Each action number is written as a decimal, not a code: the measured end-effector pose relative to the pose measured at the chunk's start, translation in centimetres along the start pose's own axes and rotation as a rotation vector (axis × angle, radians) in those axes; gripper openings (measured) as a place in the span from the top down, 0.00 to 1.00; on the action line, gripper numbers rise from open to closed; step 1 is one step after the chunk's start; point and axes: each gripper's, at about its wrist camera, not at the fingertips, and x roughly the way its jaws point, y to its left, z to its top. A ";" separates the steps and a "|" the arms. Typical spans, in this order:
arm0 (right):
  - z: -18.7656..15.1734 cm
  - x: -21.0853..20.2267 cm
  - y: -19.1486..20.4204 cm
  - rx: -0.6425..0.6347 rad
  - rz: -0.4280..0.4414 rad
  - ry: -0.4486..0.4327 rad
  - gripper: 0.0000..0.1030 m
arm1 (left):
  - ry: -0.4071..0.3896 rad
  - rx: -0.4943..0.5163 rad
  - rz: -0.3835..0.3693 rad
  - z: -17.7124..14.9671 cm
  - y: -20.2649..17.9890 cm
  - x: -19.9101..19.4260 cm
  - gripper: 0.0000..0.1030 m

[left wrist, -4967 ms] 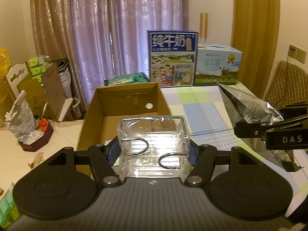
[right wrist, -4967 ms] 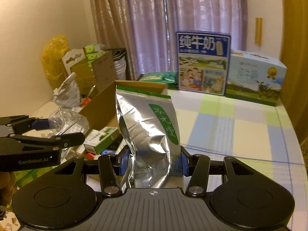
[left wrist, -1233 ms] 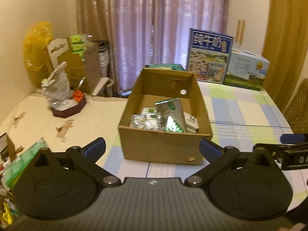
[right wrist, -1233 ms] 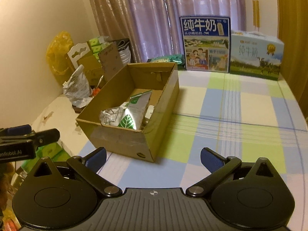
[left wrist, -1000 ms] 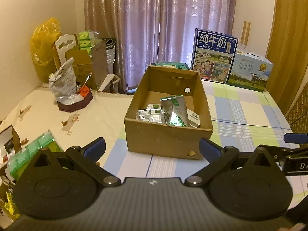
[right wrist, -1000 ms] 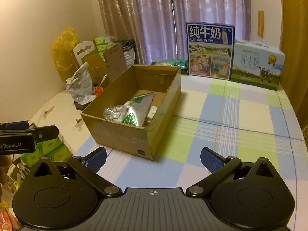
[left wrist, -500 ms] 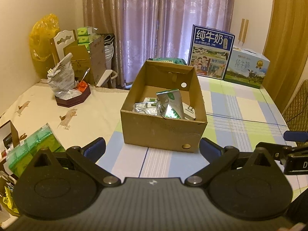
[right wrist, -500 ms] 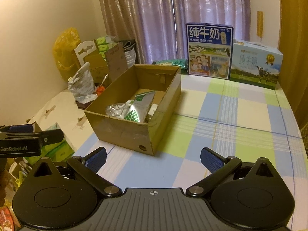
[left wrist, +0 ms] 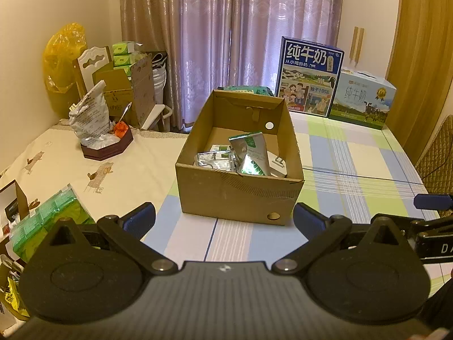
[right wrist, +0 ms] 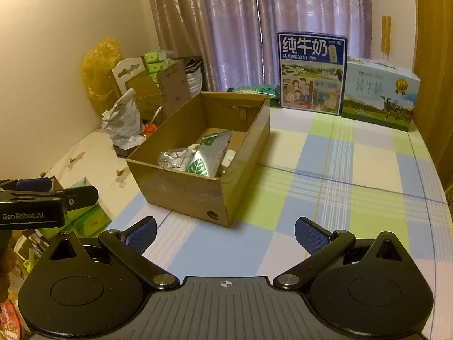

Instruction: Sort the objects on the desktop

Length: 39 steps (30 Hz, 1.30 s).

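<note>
Desktop objects lay gathered inside the open brown cardboard box (left wrist: 240, 170), which stood near the middle of the surface (left wrist: 354, 170): a silver foil pouch with a green leaf print (left wrist: 250, 155) leaned upright among them, a crinkled clear plastic container (left wrist: 213, 161) lay just to its left, and a small white item showed at its right. Both tools hung back from the near wall of the box, well apart from it. The left gripper (left wrist: 223, 218) had its blue-padded fingers (left wrist: 140, 218) spread wide and empty; the right gripper (right wrist: 225, 231) likewise had its fingers (right wrist: 308, 233) apart with nothing between them.

Judging by this, a drop into the box looked complete and the step in hand was the search for another item. The checked cloth to the right of the box was bare, so the next move probably called for a swing to the left of the box, where green tissue packs (left wrist: 48, 215) sat at the edge of the surface (whether these belonged to the sorting could not be told).

Left of the box, a dark hexagonal tray (left wrist: 106, 147) held a crumpled bag. Behind the box stood a tall blue milk carton case (left wrist: 310, 76) and a paler one (left wrist: 362, 99), with mauve curtains (left wrist: 226, 28) beyond.
</note>
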 end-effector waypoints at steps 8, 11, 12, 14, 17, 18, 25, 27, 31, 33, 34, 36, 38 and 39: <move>-0.1 0.1 -0.4 0.008 -0.002 0.002 0.02 | 0.007 0.010 -0.004 -0.1 -0.5 0.4 0.01; -0.2 0.2 -0.4 0.009 -0.002 0.003 0.02 | 0.009 0.014 -0.007 -0.1 -0.6 0.5 0.01; -0.1 0.2 -0.4 0.008 -0.001 0.004 0.02 | 0.009 0.015 -0.006 -0.2 -0.6 0.6 0.01; -0.2 0.3 -0.4 0.007 -0.001 0.005 0.02 | 0.009 0.013 -0.006 -0.2 -0.6 0.6 0.01; -0.2 0.4 -0.4 0.008 0.000 0.007 0.02 | 0.010 0.013 -0.005 -0.2 -0.6 0.6 0.01; -0.2 0.4 -0.4 0.008 0.000 0.007 0.02 | 0.010 0.013 -0.004 -0.3 -0.6 0.6 0.01; -0.5 0.8 -0.4 0.014 0.001 0.015 0.02 | 0.012 0.014 -0.005 -0.3 -0.4 0.8 0.01; -0.5 0.8 -0.4 0.014 0.001 0.015 0.02 | 0.012 0.015 -0.006 -0.3 -0.4 0.8 0.01; -0.6 0.8 -0.5 0.017 0.000 0.013 0.02 | 0.014 0.020 -0.011 -0.3 -0.6 1.0 0.01; -0.6 1.0 -0.5 0.019 0.000 0.016 0.02 | 0.016 0.023 -0.013 -0.3 -0.7 1.1 0.01; -0.6 1.0 -0.6 0.020 0.000 0.017 0.02 | 0.016 0.023 -0.013 -0.3 -0.7 1.2 0.01; -0.8 1.1 -0.7 0.022 0.001 0.018 0.02 | 0.017 0.025 -0.014 -0.4 -0.9 1.2 0.01; -0.7 1.1 -0.8 0.025 0.001 0.020 0.02 | 0.018 0.028 -0.015 -0.3 -0.9 1.3 0.01; -0.7 1.1 -0.8 0.025 0.001 0.020 0.02 | 0.018 0.028 -0.014 -0.3 -1.0 1.3 0.01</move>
